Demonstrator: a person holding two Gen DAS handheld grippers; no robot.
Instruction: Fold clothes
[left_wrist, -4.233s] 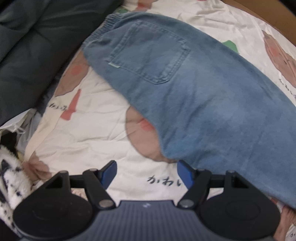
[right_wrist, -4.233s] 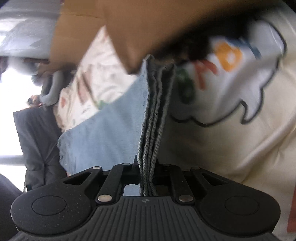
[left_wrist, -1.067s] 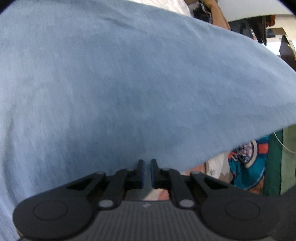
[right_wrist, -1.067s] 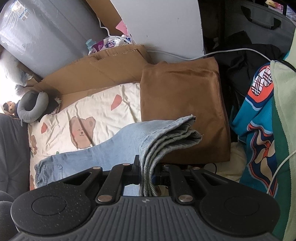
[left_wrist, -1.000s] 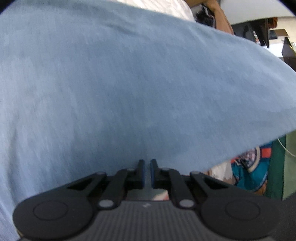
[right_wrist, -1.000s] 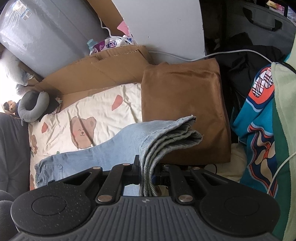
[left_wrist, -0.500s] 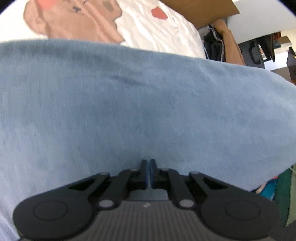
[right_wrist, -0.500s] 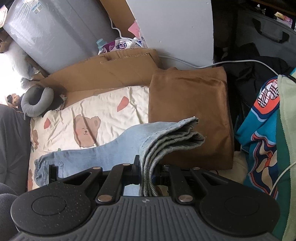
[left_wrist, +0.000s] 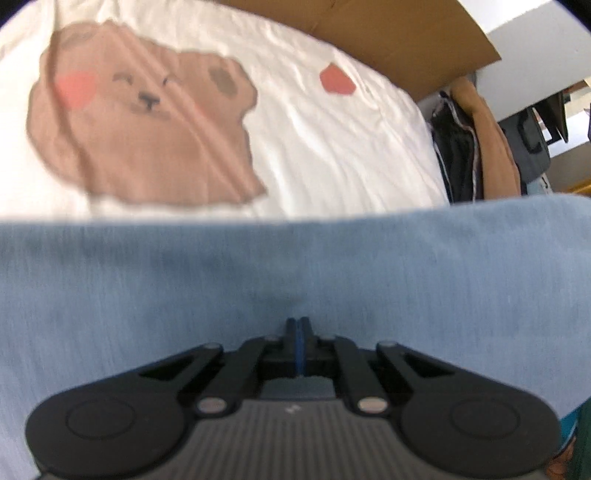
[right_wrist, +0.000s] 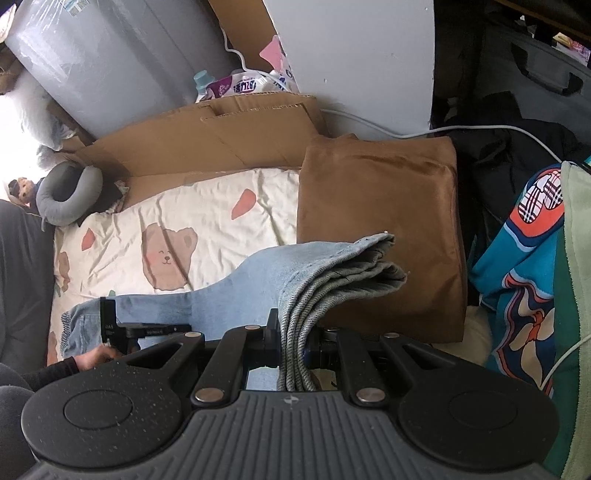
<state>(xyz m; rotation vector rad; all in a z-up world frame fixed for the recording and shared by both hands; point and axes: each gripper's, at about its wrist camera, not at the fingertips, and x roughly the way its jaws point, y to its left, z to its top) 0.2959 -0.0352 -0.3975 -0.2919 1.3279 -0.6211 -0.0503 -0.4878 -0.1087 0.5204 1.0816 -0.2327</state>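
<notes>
Light blue jeans (right_wrist: 266, 284) lie stretched across a cream bear-print sheet (right_wrist: 207, 218). My right gripper (right_wrist: 291, 332) is shut on the stacked hem ends of the legs and holds them up off the bed. The waistband end (right_wrist: 74, 325) rests at the left, where my left gripper (right_wrist: 110, 325) shows beside a hand. In the left wrist view the jeans (left_wrist: 184, 280) fill the lower half, and my left gripper (left_wrist: 298, 325) is shut with its blue pads together, resting over the denim. No cloth shows between the pads.
A folded brown garment (right_wrist: 380, 221) lies right of the sheet. Flattened cardboard (right_wrist: 221, 136) and a grey neck pillow (right_wrist: 66, 192) sit at the far edge. A teal printed garment (right_wrist: 524, 280) and green cloth (right_wrist: 576, 295) are at the right. Dark clothes (left_wrist: 458, 155) lie past the sheet.
The left gripper's pads have closed fully together. The left view has drawn back over the jeans, uncovering the bear sheet beyond. The right gripper keeps its hold on the hems.
</notes>
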